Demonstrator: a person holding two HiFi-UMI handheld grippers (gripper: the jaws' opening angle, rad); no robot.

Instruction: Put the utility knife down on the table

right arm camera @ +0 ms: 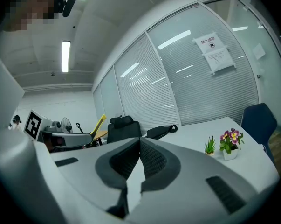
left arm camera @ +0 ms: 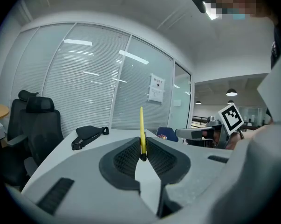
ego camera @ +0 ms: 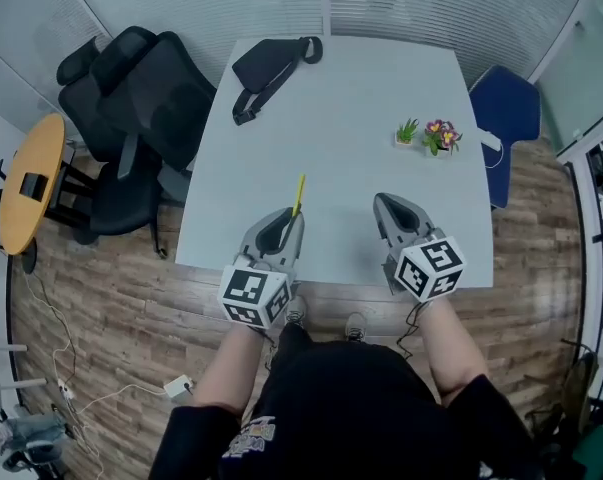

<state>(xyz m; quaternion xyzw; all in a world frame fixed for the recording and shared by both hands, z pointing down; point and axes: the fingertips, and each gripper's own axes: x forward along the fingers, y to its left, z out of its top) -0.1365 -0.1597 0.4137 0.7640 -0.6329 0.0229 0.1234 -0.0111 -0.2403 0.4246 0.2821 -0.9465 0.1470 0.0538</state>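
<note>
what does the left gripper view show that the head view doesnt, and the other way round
Only the left gripper view: the left gripper seen from behind, its fingers pinching the lower end of the yellow utility knife, and a paper notice on the glass wall.

Only the head view: the wooden floor and the person's shoes.

Both: the knife, the black bag, the black chair, the right gripper and the table.
</note>
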